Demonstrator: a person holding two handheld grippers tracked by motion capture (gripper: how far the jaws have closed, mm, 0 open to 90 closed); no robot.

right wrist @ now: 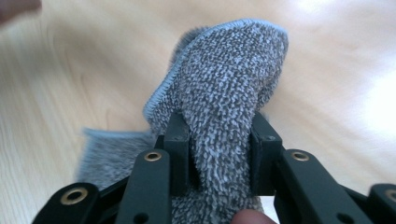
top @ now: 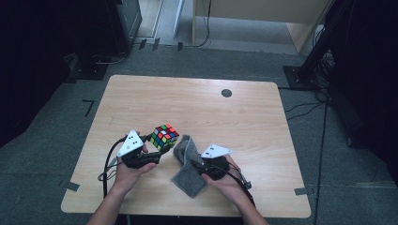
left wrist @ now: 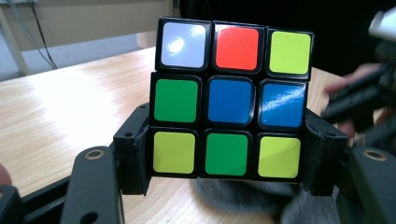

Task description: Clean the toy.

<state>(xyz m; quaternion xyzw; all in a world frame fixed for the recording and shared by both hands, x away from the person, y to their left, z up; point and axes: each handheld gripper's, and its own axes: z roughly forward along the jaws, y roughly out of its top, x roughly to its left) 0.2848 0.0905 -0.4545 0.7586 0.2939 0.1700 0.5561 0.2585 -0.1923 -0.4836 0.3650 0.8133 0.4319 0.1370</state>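
Note:
A scrambled Rubik's cube (top: pixel 164 136) is held just above the wooden table (top: pixel 202 108), left of centre. My left gripper (top: pixel 156 145) is shut on it. In the left gripper view the cube (left wrist: pixel 231 100) sits between the two black jaws, which press its lower row from both sides. A grey terry cloth (top: pixel 187 180) lies partly on the table to the cube's right, with one end lifted. My right gripper (top: pixel 193 160) is shut on that raised fold. In the right gripper view the cloth (right wrist: pixel 224 74) bulges up between the pads of the gripper (right wrist: pixel 219 154).
A small black round disc (top: pixel 226 93) sits at the table's far side. Dark stands and cables (top: pixel 324 70) flank the table on the carpet. The far half of the tabletop is bare wood.

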